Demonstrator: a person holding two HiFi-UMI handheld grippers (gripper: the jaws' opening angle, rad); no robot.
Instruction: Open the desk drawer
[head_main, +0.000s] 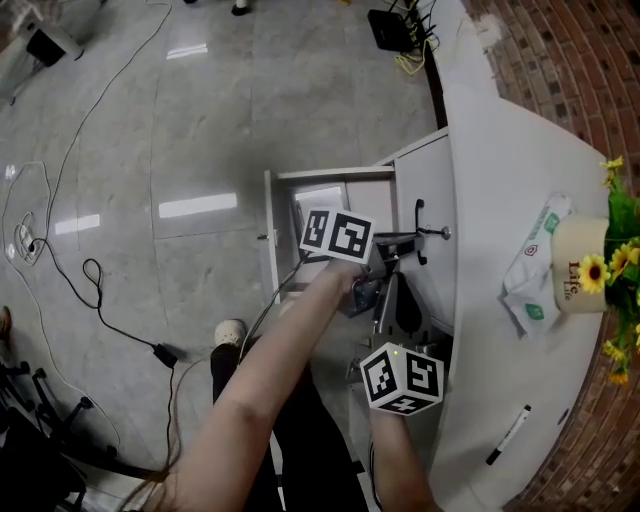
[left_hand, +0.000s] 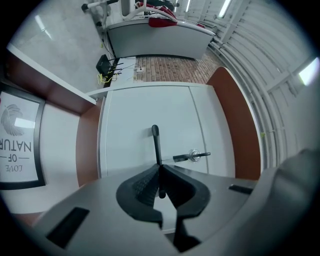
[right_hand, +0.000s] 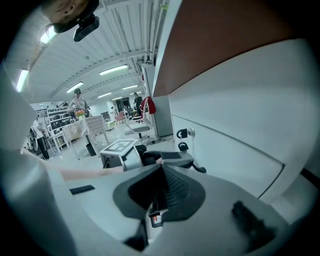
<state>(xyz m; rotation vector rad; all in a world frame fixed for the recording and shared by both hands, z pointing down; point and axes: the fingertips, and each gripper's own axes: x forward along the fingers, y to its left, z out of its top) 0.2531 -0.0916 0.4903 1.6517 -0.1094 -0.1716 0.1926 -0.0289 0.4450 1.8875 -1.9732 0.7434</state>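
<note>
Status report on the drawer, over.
Left gripper shut on the drawer handle. Right gripper shut, empty. Drawer front looks flush, not yet pulled. Key beside handle; no obstruction seen.

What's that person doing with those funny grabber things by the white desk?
A person stands at a white desk with a hand-held gripper in each hand. The left hand-held gripper has its jaws shut on the thin black bar handle of the white desk drawer, right beside a key in a silver lock. The right hand-held gripper waits close by, shut and holding nothing. The drawer doesn't look pulled out yet.
</note>
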